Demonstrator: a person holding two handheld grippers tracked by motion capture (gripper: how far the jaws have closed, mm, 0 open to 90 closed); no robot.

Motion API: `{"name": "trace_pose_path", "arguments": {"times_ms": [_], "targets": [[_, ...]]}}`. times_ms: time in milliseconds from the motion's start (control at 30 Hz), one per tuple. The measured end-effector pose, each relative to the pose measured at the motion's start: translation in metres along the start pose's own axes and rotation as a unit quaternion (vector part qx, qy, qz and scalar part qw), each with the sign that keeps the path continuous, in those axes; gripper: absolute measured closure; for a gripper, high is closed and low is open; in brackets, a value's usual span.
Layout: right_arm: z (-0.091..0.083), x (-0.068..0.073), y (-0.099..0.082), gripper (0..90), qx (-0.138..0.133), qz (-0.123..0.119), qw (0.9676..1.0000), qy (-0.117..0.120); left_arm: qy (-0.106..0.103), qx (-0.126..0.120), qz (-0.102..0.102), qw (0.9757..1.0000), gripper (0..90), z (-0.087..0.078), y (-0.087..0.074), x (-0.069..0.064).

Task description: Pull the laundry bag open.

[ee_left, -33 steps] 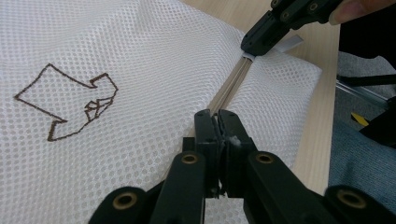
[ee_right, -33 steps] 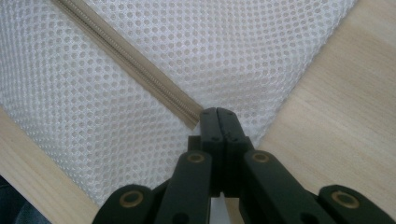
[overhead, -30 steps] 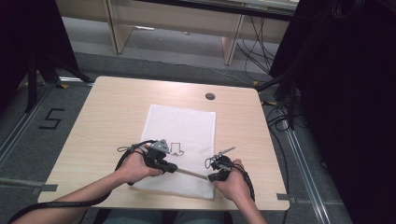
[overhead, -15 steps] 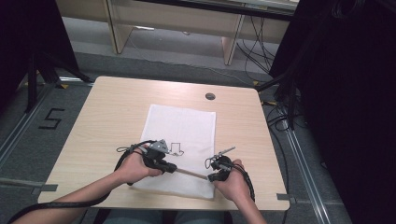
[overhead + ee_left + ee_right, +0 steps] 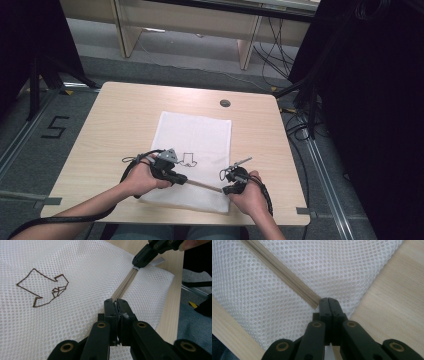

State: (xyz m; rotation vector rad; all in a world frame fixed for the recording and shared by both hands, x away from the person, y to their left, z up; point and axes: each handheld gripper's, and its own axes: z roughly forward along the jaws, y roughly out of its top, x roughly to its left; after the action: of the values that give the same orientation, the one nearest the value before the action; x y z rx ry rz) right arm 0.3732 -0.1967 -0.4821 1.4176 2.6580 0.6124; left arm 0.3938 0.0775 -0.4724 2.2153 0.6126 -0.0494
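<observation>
A white mesh bag lies flat on the wooden table, a brown stitched emblem on its top face. A beige zipper runs along its near end. My left gripper sits on the zipper line, its jaws shut with a small pale piece, apparently the zipper pull, pinched between them. My right gripper is shut at the zipper's right end, pinching the bag's edge where the zipper stops. In the left gripper view, the right gripper nips a white tab there.
A round cable hole is in the table near its far edge. The table's near edge runs just behind both hands. Dark curtains and cables stand at the right, and a floor marking "5" lies at the left.
</observation>
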Motion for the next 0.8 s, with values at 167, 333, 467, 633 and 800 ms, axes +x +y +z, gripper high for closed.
{"name": "trace_pose_path", "arguments": {"times_ms": [167,333,467,633,800], "targets": [[0.0000,-0.0002,-0.0001,90.0,0.000,0.000,1.0000,0.000,-0.001,0.000,-0.001,1.0000,87.3,-0.0003,-0.0003,-0.0003],[0.0000,-0.0004,-0.0001,90.0,-0.001,-0.001,1.0000,0.000,0.004,-0.002,-0.008,1.0000,87.3,-0.0026,-0.0020,0.0004],[0.0001,-0.0002,0.0000,90.0,0.000,0.000,1.0000,0.000,0.004,0.000,0.000,1.0000,87.3,-0.0059,-0.0033,0.0037],[-0.0001,-0.0002,0.0000,90.0,0.000,-0.001,1.0000,-0.001,0.002,-0.002,-0.006,1.0000,87.3,-0.0059,-0.0038,0.0032],[0.0002,-0.0005,-0.0002,90.0,-0.002,-0.001,1.0000,0.000,0.000,-0.002,-0.005,1.0000,87.3,-0.0064,-0.0043,0.0034]]}}
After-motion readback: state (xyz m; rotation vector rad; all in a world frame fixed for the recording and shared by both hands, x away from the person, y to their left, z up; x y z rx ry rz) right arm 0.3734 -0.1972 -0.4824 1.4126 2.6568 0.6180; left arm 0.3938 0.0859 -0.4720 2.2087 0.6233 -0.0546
